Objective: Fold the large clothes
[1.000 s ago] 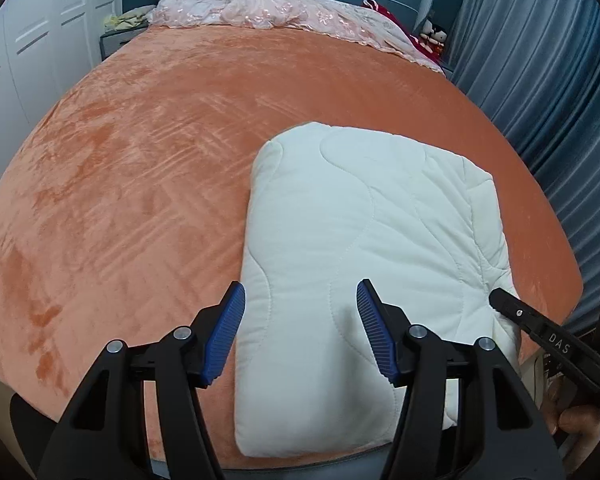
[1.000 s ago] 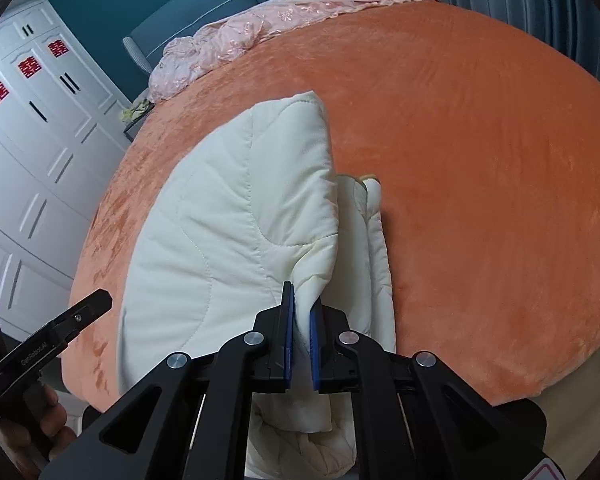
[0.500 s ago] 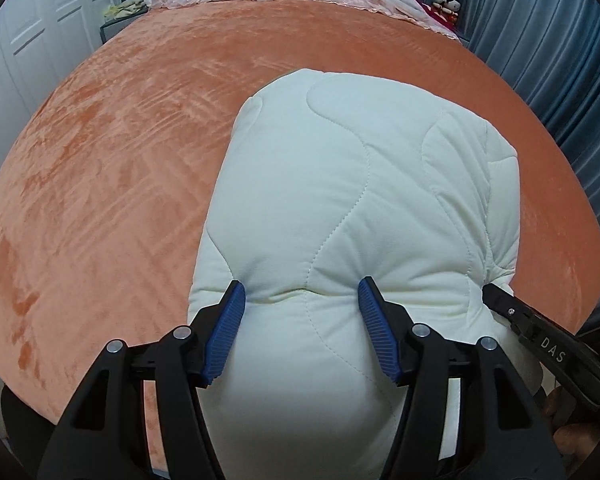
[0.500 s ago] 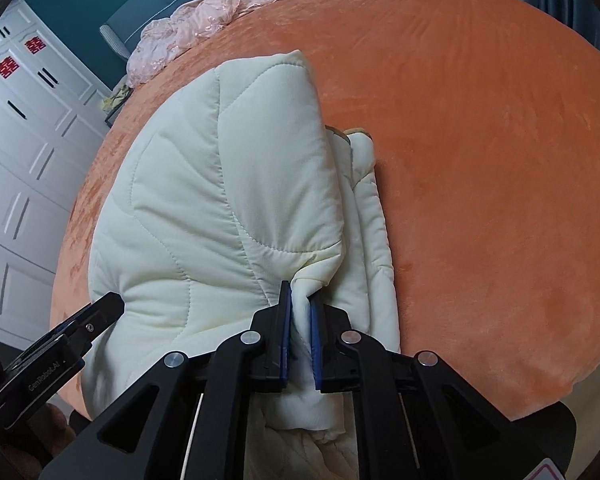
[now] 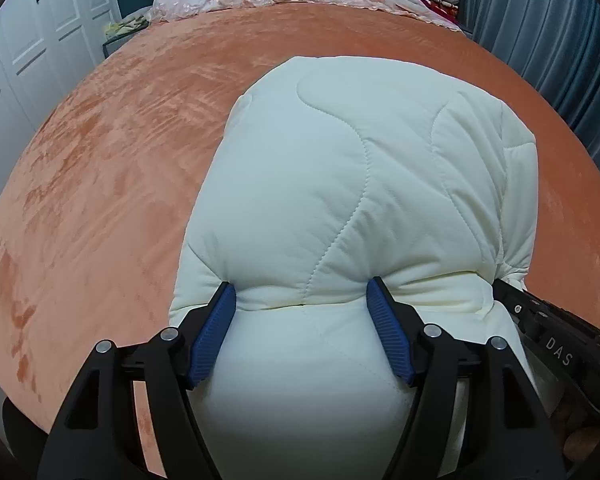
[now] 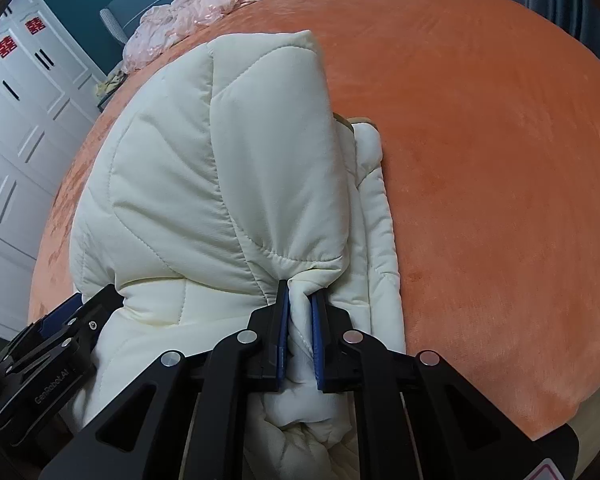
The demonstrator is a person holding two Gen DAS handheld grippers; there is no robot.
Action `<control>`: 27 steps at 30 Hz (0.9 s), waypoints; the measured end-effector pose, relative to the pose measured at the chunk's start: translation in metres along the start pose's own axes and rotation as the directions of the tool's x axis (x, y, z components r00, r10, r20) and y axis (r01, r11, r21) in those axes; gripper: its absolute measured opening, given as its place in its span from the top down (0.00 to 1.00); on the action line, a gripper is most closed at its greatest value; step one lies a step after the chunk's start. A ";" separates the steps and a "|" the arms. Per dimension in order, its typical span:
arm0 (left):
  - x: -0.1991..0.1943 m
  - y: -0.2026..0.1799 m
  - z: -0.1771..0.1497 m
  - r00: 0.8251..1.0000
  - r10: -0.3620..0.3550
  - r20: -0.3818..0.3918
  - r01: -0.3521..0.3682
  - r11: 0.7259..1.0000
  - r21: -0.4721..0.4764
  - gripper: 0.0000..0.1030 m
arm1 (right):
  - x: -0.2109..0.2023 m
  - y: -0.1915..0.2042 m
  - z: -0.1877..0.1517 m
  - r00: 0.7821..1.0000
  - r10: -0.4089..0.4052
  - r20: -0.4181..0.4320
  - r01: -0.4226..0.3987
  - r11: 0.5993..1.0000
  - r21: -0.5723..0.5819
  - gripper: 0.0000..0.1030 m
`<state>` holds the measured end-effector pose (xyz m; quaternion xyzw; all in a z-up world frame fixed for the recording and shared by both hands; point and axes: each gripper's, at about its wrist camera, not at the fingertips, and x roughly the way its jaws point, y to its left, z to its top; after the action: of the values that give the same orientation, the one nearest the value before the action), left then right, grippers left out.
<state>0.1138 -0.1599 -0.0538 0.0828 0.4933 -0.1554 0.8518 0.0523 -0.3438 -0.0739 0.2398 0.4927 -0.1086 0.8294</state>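
The right gripper (image 6: 299, 312) was clamped on the cream quilted coat's (image 5: 360, 184) near edge. The left gripper (image 5: 300, 304) stood spread around its padding. Bare orange bed cover (image 5: 100, 168) extended toward nine and twelve o'clock.

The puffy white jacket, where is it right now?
The puffy white jacket lies on the orange bed cover at the near edge, with the right gripper pinching its right side and the left gripper open around its hem.
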 end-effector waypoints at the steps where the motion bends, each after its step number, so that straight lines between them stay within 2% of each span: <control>1: 0.001 -0.001 0.000 1.000 0.004 0.002 -0.004 1.000 0.003 0.36 | 0.001 0.000 0.001 1.000 -0.002 0.002 0.002 1.000 -0.004 0.92; 7: 0.003 -0.002 0.000 1.000 0.007 0.014 -0.007 1.000 0.014 0.35 | 0.003 0.002 -0.003 1.000 -0.009 0.016 0.009 1.000 -0.009 0.93; 9: 0.000 0.001 0.001 1.000 -0.017 0.012 0.017 1.000 0.020 0.35 | -0.002 0.000 -0.005 1.000 0.009 0.011 -0.009 1.000 -0.002 0.91; 11: -0.010 0.009 0.007 0.997 -0.071 -0.006 0.071 0.997 0.023 0.34 | -0.016 -0.005 -0.001 1.000 0.025 -0.011 -0.024 1.000 0.014 0.87; 13: -0.025 0.027 0.015 0.991 -0.135 -0.018 0.135 0.991 -0.009 0.34 | -0.038 -0.012 0.005 0.999 0.042 -0.010 -0.042 0.998 0.054 0.85; 14: -0.031 0.038 0.020 0.989 -0.149 -0.011 0.148 0.988 -0.036 0.34 | -0.051 -0.015 0.010 0.999 0.034 0.009 -0.034 0.997 0.076 0.80; 15: -0.036 0.048 0.026 0.988 -0.157 0.000 0.157 0.986 -0.059 0.34 | -0.062 -0.018 0.015 0.999 0.016 0.034 -0.019 0.995 0.097 0.76; 17: -0.039 0.070 0.044 0.988 -0.152 0.012 0.153 0.981 -0.122 0.34 | -0.080 -0.020 0.029 0.996 -0.025 0.086 0.011 0.987 0.159 0.76; 18: -0.036 0.079 0.054 0.988 -0.154 0.010 0.154 0.976 -0.151 0.34 | -0.083 -0.019 0.038 0.995 -0.007 0.104 -0.012 0.983 0.184 0.74; 19: -0.033 0.086 0.064 0.989 -0.149 0.004 0.147 0.973 -0.179 0.34 | -0.083 -0.016 0.048 0.993 0.021 0.117 -0.045 0.978 0.203 0.74; 22: -0.020 0.090 0.092 0.991 -0.130 -0.006 0.127 0.972 -0.200 0.34 | -0.070 -0.005 0.076 0.990 0.028 0.140 -0.059 0.973 0.221 0.61; 24: -0.012 0.085 0.105 0.993 -0.116 -0.007 0.112 0.976 -0.184 0.34 | -0.054 -0.001 0.091 0.991 0.015 0.133 -0.048 0.966 0.254 0.43; 25: -0.007 0.080 0.110 0.994 -0.110 -0.010 0.106 0.978 -0.177 0.34 | -0.043 0.000 0.098 0.993 0.024 0.115 -0.055 0.960 0.275 0.40; 27: 0.005 0.069 0.115 0.993 -0.111 -0.030 0.105 0.981 -0.163 0.34 | -0.017 0.002 0.109 0.998 0.026 0.057 -0.042 0.953 0.300 0.42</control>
<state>0.2337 -0.1299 -0.0010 -0.0102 0.5246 -0.1595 0.8362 0.1282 -0.3984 -0.0154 0.3688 0.4444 -0.1743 0.7976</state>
